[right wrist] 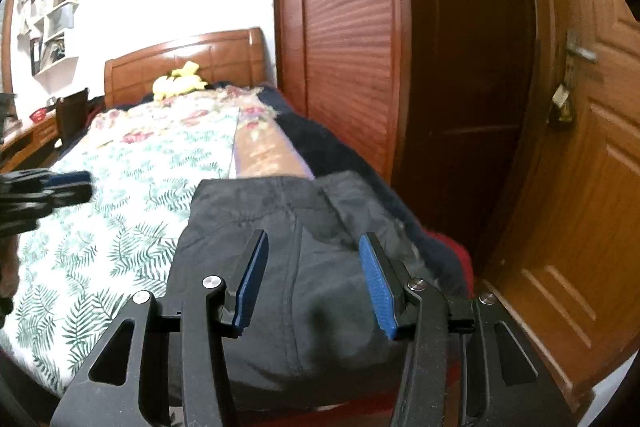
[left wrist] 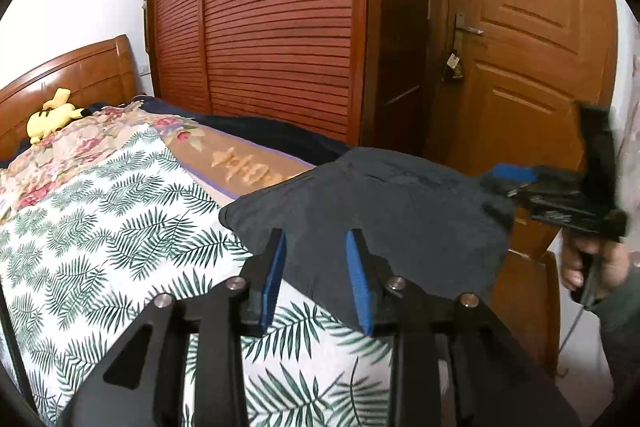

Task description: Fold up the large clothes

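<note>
A dark grey garment lies folded into a compact block at the near right corner of the bed, on the leaf-print sheet. It also shows in the right wrist view. My left gripper is open and empty, hovering just above the garment's near edge. My right gripper is open and empty, held above the garment. The right gripper also shows at the garment's far right side in the left wrist view, blurred. The left gripper shows at the left edge of the right wrist view.
The bed carries a floral quilt and a yellow plush toy by the wooden headboard. A louvred wardrobe and a wooden door stand close beside the bed. A dark blue blanket runs along the bed's right edge.
</note>
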`<state>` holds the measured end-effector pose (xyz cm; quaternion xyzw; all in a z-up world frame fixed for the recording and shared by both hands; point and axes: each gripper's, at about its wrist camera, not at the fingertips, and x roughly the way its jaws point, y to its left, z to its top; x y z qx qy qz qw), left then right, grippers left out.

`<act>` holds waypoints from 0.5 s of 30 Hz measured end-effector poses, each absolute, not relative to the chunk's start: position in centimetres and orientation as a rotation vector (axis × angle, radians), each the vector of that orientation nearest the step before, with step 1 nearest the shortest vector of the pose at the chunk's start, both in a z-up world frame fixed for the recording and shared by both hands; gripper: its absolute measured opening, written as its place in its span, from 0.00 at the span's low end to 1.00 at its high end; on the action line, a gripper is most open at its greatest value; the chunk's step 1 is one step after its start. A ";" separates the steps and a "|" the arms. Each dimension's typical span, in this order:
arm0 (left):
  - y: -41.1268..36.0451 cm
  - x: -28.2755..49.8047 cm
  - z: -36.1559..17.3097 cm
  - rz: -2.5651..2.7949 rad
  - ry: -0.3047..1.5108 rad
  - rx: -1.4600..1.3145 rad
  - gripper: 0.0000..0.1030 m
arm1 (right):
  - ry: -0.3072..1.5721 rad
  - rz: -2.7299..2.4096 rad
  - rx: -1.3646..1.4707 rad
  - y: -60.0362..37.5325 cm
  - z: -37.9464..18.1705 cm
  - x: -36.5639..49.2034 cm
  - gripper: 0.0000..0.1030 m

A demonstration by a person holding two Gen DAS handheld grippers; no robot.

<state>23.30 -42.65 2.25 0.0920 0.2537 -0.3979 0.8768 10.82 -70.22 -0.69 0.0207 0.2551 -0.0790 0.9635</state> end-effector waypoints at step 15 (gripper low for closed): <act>-36.3 19.7 3.3 -0.802 0.473 0.194 0.38 | 0.713 -0.338 0.093 -73.6 -6.6 12.7 0.47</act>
